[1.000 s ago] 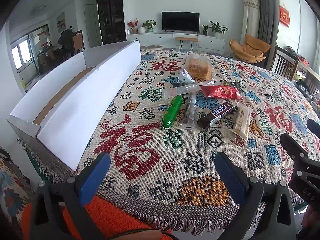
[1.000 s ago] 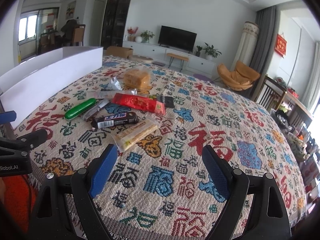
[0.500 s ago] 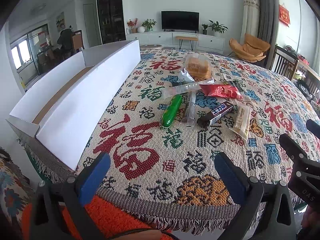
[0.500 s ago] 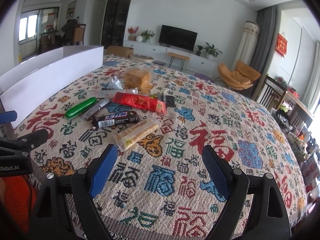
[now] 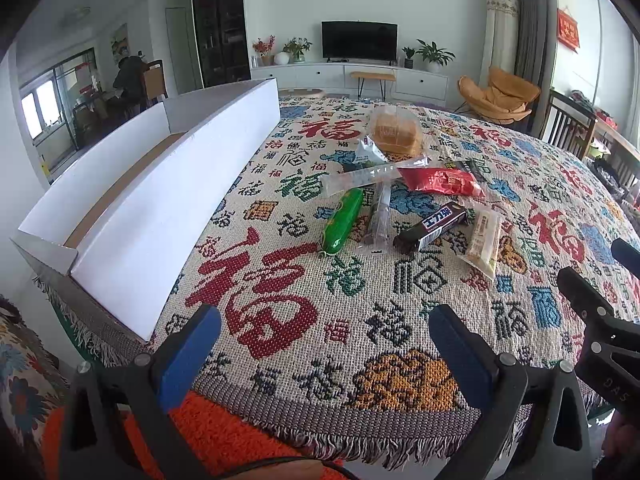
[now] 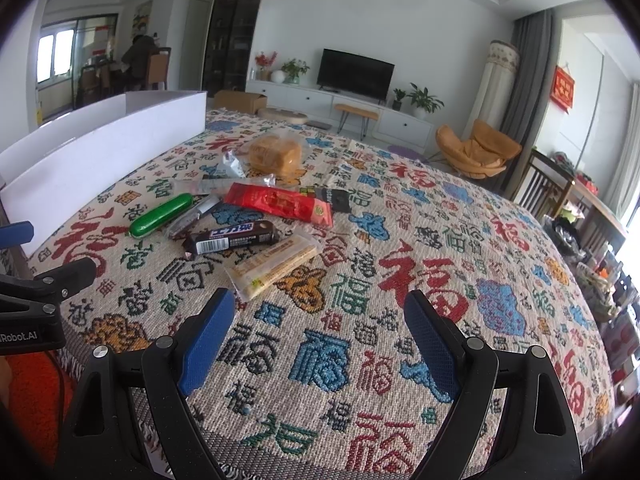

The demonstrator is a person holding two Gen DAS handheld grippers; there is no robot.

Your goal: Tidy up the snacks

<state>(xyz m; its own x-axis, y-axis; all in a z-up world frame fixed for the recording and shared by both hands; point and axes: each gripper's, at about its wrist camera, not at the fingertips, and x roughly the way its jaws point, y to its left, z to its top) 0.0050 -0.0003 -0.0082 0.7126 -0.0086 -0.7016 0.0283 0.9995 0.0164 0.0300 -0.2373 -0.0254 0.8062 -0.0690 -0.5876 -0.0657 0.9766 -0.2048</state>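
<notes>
Several snacks lie in a loose pile on the patterned tablecloth point(image 5: 360, 320): a green tube point(image 5: 343, 220), a dark chocolate bar point(image 5: 432, 226), a pale cracker pack point(image 5: 484, 242), a red packet point(image 5: 440, 182), a clear long sachet point(image 5: 360, 178) and bagged bread point(image 5: 394, 132). The right wrist view shows the same green tube point(image 6: 162, 216), chocolate bar point(image 6: 236, 237), cracker pack point(image 6: 272, 266), red packet point(image 6: 280, 202) and bread point(image 6: 276, 152). My left gripper point(image 5: 324, 344) and right gripper point(image 6: 320, 336) both stand open over the table's near edge, short of the pile, holding nothing.
A long white cardboard box point(image 5: 152, 208) with open top lies along the table's left side, also the white box point(image 6: 92, 152) in the right view. An orange rug point(image 5: 224, 432) lies below the near edge. Chairs point(image 5: 568, 128) stand at the far right. A person point(image 6: 138, 60) sits far back.
Nothing on the table has moved. Both grippers stay open and have barely shifted.
</notes>
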